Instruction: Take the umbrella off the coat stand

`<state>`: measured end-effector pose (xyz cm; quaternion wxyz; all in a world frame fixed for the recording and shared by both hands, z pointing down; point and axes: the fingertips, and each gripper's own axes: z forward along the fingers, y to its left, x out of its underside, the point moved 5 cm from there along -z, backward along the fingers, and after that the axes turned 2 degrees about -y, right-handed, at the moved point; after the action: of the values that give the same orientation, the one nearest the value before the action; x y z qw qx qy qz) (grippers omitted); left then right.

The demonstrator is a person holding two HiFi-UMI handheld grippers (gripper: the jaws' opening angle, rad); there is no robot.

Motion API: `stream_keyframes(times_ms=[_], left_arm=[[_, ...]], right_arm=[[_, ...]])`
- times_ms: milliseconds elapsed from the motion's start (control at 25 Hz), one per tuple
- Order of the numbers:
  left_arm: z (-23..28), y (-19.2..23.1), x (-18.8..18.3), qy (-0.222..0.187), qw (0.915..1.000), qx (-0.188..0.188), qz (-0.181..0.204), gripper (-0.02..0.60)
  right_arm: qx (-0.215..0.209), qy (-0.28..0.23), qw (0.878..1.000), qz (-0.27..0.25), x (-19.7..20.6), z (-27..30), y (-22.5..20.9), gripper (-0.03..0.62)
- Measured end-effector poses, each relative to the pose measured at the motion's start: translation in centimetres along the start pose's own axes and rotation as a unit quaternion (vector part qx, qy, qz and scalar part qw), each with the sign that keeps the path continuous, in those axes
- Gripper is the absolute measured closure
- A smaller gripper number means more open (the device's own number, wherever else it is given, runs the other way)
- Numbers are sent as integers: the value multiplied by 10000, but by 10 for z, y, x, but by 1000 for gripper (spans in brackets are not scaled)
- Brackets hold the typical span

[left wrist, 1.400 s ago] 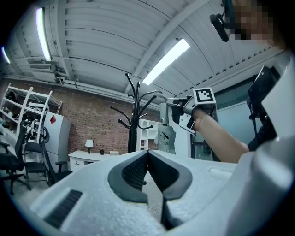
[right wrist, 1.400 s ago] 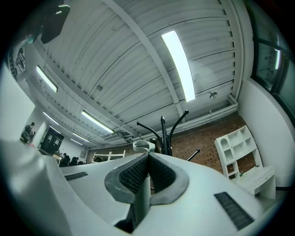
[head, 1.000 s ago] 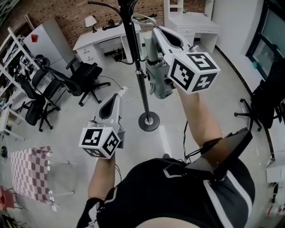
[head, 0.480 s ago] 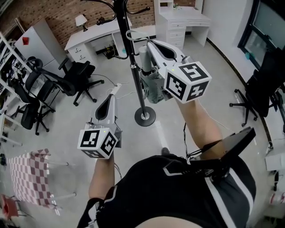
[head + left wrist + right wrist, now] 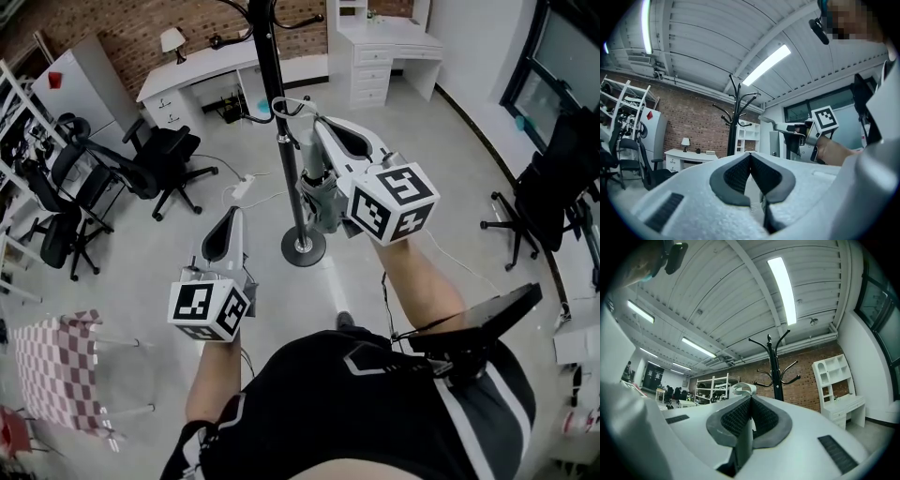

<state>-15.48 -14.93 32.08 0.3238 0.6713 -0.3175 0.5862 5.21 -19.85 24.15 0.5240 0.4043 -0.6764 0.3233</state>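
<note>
A black coat stand (image 5: 277,122) rises from its round base (image 5: 303,249) in front of me. My right gripper (image 5: 315,122) is just right of the pole, shut on the strap of the folded grey umbrella (image 5: 324,199), which hangs below the jaws. The strap's pale loop (image 5: 286,105) sticks out past the fingertips and shows again in the right gripper view (image 5: 741,389), with the stand's hooks (image 5: 774,369) beyond it. My left gripper (image 5: 233,214) is lower and to the left, shut and empty. In the left gripper view, the stand (image 5: 736,117) is ahead.
Black office chairs (image 5: 164,159) stand to the left of the stand, and another (image 5: 544,202) at the right. White desks (image 5: 202,70) and a drawer unit (image 5: 380,47) line the brick wall. A checkered cloth (image 5: 56,366) lies at lower left.
My right gripper has come down with the umbrella, away from the stand's upper hooks. The left gripper has shifted only slightly.
</note>
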Motion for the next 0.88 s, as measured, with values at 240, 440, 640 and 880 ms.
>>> stream_keyframes(times_ms=[240,440,640,880], left_arm=[[-9,7,4,-64,9999,-131,-33,575],[-17,8,14,-73,9998,-156,-29,575],[-21,15,19,-161,9986,-495,-15,575],[-17,11,27,-72,9988,-490,-64,575]], right_arm=[[-2,114,9999,119,18,-11,8,585],[38,217,9996,180,34,-19,15,585],[48,256,9993,276,44,-26,14,585],[-46,300,9992,260,55,-32,15,585]])
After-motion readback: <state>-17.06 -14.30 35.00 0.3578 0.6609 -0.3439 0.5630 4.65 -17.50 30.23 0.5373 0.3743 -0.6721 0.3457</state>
